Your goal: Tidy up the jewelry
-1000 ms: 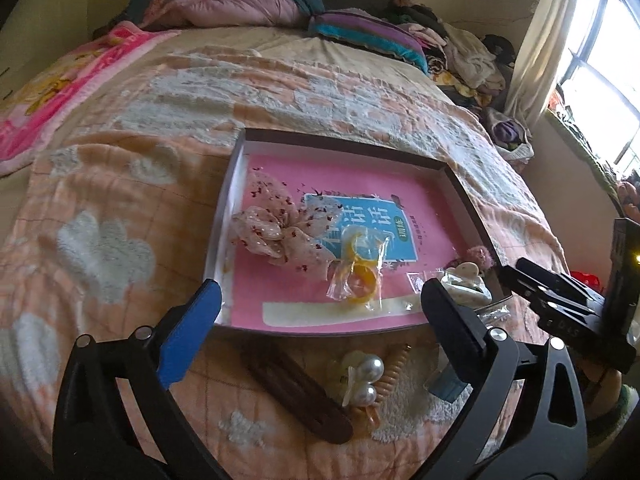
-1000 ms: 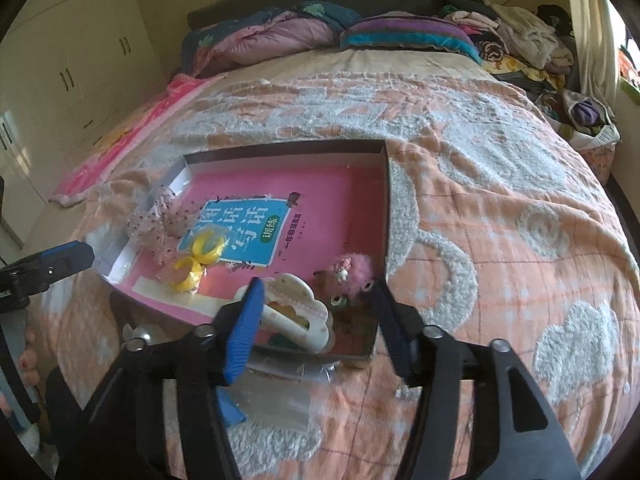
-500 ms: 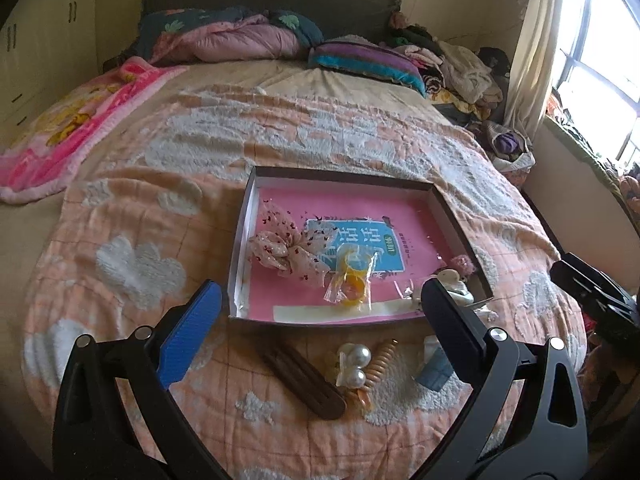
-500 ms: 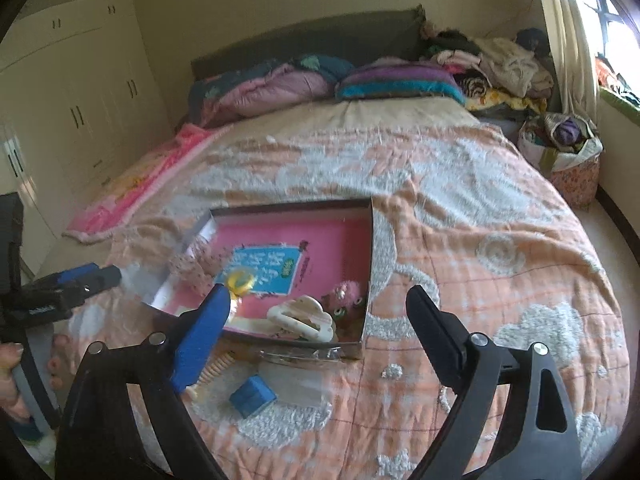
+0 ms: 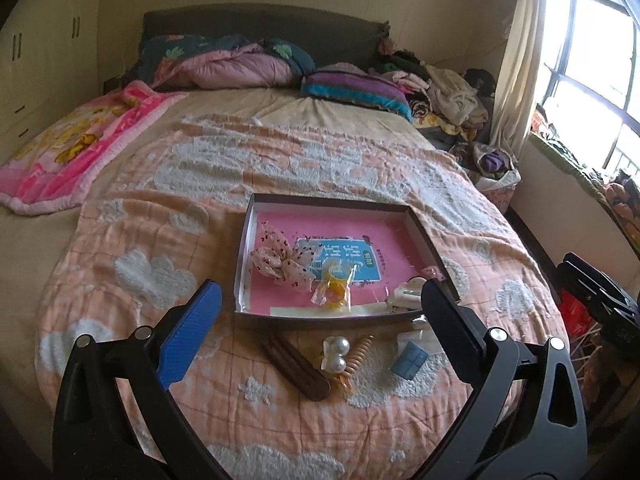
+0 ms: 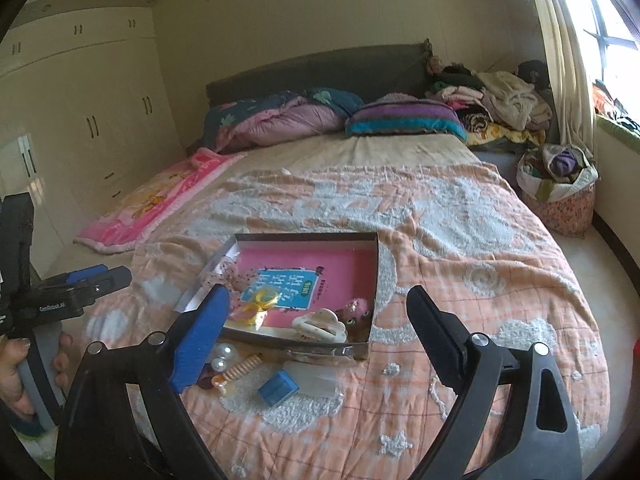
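Note:
A shallow box (image 5: 425, 240) (image 6: 376, 276) with a pink floor lies on the bed. It holds a spotted scrunchie (image 5: 280, 262), a yellow item in a clear bag (image 5: 334, 292) (image 6: 258, 304), a white claw clip (image 6: 320, 326) and a pink fuzzy piece (image 6: 356, 310). In front of it on the blanket lie a dark brown case (image 5: 296, 366), a pearl clip (image 5: 336, 354) (image 6: 224, 356), a tan spiral tie (image 5: 358, 354) (image 6: 240, 368) and a small blue box (image 5: 410, 360) (image 6: 278, 388). My left gripper (image 5: 320, 316) and right gripper (image 6: 316, 326) are open, empty, held back above the bed's near end.
The peach blanket (image 5: 280, 168) covers the bed, with pillows and a quilt (image 5: 240, 68) at the head. Clothes are piled at the far right (image 6: 508, 100). A laundry basket (image 6: 556, 188) stands by the window. Wardrobes (image 6: 80, 120) line the left wall.
Both grippers have pulled back and risen away from the box, so it looks smaller and farther. Both stay open and empty. The items have not moved.

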Motion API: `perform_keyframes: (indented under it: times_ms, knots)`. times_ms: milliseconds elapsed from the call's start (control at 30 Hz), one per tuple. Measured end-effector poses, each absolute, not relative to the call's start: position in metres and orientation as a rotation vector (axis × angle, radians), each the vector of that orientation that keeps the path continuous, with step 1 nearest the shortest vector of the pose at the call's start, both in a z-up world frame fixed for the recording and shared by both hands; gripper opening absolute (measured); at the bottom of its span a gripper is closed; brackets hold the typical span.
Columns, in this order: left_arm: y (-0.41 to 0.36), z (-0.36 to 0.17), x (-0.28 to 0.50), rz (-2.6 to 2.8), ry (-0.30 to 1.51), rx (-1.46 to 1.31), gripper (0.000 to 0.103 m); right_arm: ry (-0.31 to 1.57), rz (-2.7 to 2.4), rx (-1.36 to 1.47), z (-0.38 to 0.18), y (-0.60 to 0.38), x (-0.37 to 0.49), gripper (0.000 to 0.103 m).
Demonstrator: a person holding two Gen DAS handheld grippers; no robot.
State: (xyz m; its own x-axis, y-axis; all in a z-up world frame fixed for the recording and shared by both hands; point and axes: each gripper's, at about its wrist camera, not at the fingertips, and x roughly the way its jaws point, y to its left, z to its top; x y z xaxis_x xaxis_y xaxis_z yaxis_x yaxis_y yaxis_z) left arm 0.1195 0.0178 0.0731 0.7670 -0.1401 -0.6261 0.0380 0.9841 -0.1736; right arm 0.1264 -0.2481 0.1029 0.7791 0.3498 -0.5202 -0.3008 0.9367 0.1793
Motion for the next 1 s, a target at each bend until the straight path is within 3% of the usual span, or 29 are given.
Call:
perform_keyframes:
  times_ms: [500, 1000]
  knots:
    - [0.028, 0.089, 0.074, -0.084, 0.636, -0.143, 0.093, 0.539, 0.404, 0.059, 0.119, -0.234, 0.087, 0.089]
    - [0.043, 0.059, 0.054, -0.057, 0.694, -0.13, 0.094, 0.606, 0.483, -0.015, 0.084, -0.199, 0.066, 0.089]
